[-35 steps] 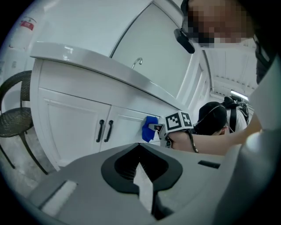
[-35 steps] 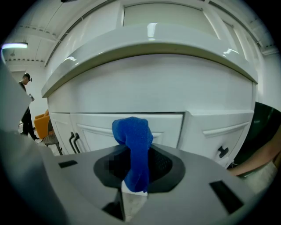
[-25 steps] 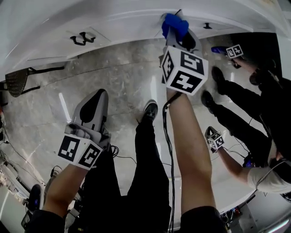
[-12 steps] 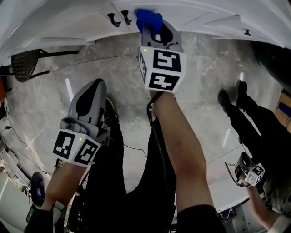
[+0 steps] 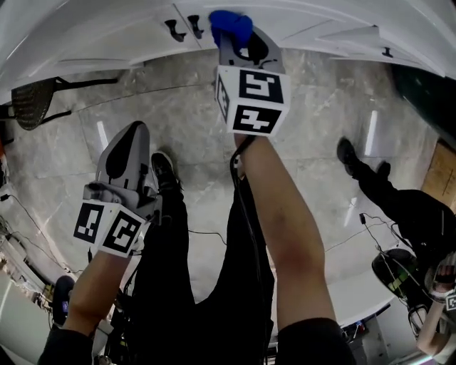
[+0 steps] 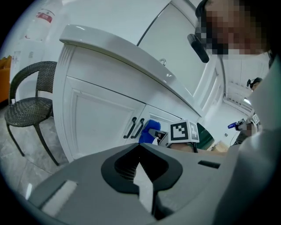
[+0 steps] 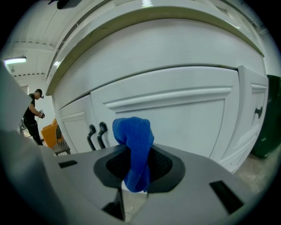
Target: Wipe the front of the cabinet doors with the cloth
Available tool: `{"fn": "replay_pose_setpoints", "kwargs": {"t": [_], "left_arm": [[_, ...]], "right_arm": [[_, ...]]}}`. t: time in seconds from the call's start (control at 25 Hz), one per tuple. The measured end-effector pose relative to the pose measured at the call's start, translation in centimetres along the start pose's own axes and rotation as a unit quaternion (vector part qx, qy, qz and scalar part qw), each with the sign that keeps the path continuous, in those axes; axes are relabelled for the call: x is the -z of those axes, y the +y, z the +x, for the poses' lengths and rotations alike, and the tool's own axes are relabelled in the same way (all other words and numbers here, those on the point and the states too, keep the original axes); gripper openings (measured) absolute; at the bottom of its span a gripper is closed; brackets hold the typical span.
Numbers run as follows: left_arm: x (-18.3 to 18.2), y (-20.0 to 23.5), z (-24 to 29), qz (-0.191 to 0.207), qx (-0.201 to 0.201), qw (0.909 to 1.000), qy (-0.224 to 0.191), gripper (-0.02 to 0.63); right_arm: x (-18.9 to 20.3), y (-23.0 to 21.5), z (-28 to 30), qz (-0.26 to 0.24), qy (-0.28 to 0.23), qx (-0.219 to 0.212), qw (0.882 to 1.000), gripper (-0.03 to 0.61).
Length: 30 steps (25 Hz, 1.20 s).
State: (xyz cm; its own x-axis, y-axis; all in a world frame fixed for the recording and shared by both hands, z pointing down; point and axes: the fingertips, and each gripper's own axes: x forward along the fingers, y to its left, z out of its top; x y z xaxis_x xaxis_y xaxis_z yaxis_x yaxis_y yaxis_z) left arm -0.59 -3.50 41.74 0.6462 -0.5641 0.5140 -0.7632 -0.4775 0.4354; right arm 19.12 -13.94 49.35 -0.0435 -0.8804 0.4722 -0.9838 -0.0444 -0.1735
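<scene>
My right gripper (image 5: 235, 32) is shut on a blue cloth (image 5: 229, 23) and holds it up against the white cabinet door (image 5: 285, 21), just right of the two black handles (image 5: 182, 27). In the right gripper view the blue cloth (image 7: 134, 149) sticks up between the jaws in front of the door panel (image 7: 175, 118), with the black handles (image 7: 97, 134) to its left. My left gripper (image 5: 128, 167) hangs lower at the left, over the floor, shut with nothing in it. The left gripper view shows the cabinet (image 6: 101, 118), its handles (image 6: 135, 128) and the blue cloth (image 6: 148, 131).
A dark wicker chair (image 5: 32, 107) stands left of the cabinet. Another person (image 5: 406, 214) stands at the right, holding grippers near the lower right edge. Cables trail over the grey marble floor (image 5: 313, 100). A dark green object (image 7: 268, 118) stands right of the cabinet.
My right gripper moved the cloth left along the cabinet front to beside the black handles. The left gripper drifted slightly left and down. The person at the right shifted further right.
</scene>
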Motion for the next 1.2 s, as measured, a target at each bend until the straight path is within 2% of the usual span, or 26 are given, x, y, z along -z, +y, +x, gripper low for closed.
{"fn": "replay_pose_setpoints", "kwargs": {"t": [0.28,0.4,0.52,0.72,0.92,1.2], "left_arm": [[1.9,-5.4,4.2,-0.011,0.011,0.9999,0.004,0.0],[2.6,-8.9,6.2,-0.002,0.027,0.9996,0.01,0.0],[3.0,-12.4,7.8,0.022,0.047,0.9986,0.013,0.0],[2.7,-15.4,9.3,0.023,0.064,0.9976,0.013,0.0],[2.3,-15.2,8.6,0.027,0.068,0.9973,0.011,0.0],[3.1,-9.7,5.6,0.036,0.054,0.9978,0.012,0.0]], "right_arm": [[0.2,-10.3,-2.5,0.039,0.008,0.054,0.998,0.086],[-0.3,-14.7,-4.0,0.045,0.005,0.077,0.996,0.086],[-0.8,-17.2,-5.5,0.039,-0.001,0.08,0.996,0.086],[-0.1,-20.9,-6.9,0.059,-0.006,0.113,0.992,0.086],[0.8,-19.1,-6.6,0.046,0.004,0.106,0.993,0.086],[4.9,-8.1,-2.1,0.03,0.044,0.035,0.998,0.086]]}}
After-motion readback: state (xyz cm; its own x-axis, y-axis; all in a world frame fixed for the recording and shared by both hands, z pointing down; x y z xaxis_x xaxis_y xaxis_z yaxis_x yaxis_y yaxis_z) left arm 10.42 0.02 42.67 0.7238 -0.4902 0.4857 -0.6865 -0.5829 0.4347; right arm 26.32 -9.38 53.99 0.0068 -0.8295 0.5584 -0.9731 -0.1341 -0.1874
